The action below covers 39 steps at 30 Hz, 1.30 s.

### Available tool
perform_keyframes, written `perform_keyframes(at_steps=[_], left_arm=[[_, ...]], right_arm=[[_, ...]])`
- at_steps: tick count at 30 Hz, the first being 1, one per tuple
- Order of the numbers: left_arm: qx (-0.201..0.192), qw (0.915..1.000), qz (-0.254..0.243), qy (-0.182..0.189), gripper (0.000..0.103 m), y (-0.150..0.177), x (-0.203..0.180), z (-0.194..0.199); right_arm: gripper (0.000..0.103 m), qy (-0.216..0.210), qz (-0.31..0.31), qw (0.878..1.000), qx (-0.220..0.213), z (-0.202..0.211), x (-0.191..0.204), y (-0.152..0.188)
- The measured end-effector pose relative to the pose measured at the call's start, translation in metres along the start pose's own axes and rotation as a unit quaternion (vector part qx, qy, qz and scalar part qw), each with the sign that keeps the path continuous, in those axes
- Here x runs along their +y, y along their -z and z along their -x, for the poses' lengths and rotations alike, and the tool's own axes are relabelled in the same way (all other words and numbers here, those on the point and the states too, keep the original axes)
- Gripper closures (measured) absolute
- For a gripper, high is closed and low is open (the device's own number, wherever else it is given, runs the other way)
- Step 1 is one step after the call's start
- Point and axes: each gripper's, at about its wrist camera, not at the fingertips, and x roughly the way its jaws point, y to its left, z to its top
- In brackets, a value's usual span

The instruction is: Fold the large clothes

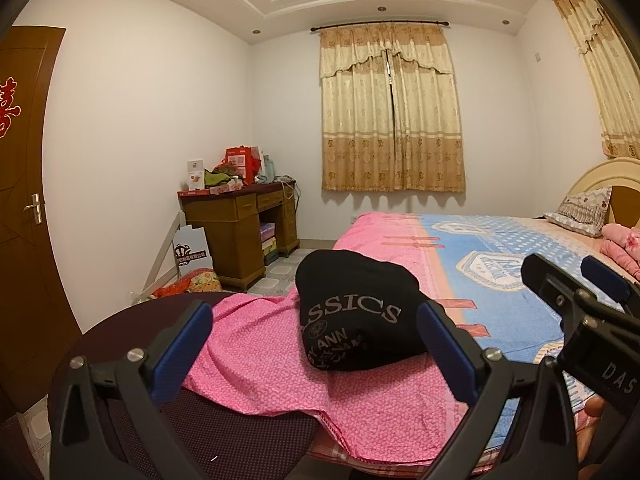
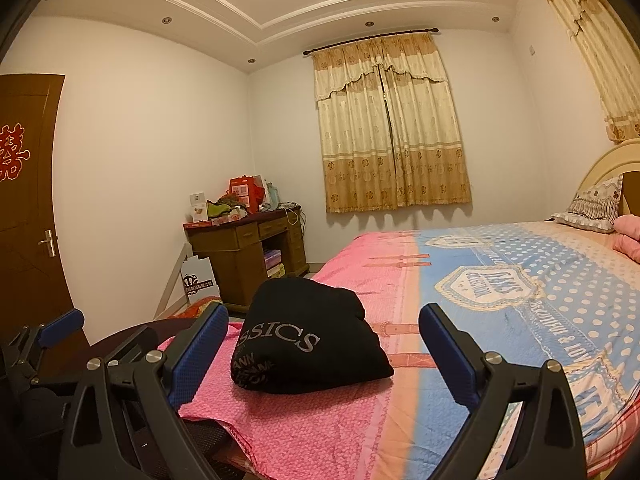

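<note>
A black garment with grey lettering (image 1: 356, 316) (image 2: 304, 350) lies folded into a compact bundle on the pink part of the bed sheet (image 1: 280, 360) (image 2: 320, 432), near the bed's foot corner. My left gripper (image 1: 316, 354) is open, its blue-padded fingers spread either side of the bundle and short of it, holding nothing. My right gripper (image 2: 324, 352) is also open, framing the bundle from nearer the bed's middle. In the left wrist view the right gripper (image 1: 576, 280) shows at the right edge. In the right wrist view the left gripper (image 2: 52, 332) appears at the lower left.
A dark round chair back (image 1: 132, 320) stands against the bed's foot corner. The blue dotted sheet (image 2: 540, 280) covers the wide bed to the right, with pillows (image 1: 584, 210) and pink bedding (image 1: 624, 248) by the headboard. A cluttered wooden desk (image 1: 244, 224) sits in the far corner.
</note>
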Motion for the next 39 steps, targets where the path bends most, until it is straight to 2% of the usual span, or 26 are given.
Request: perform_keyframes(at_steps=[39], left_arm=[[0.002, 0.9994, 0.010, -0.032, 0.000, -0.0025, 0.0036, -0.0070]], right_arm=[[0.006, 0.001, -0.007, 1.000, 0.009, -0.0059, -0.0041, 0.0040]])
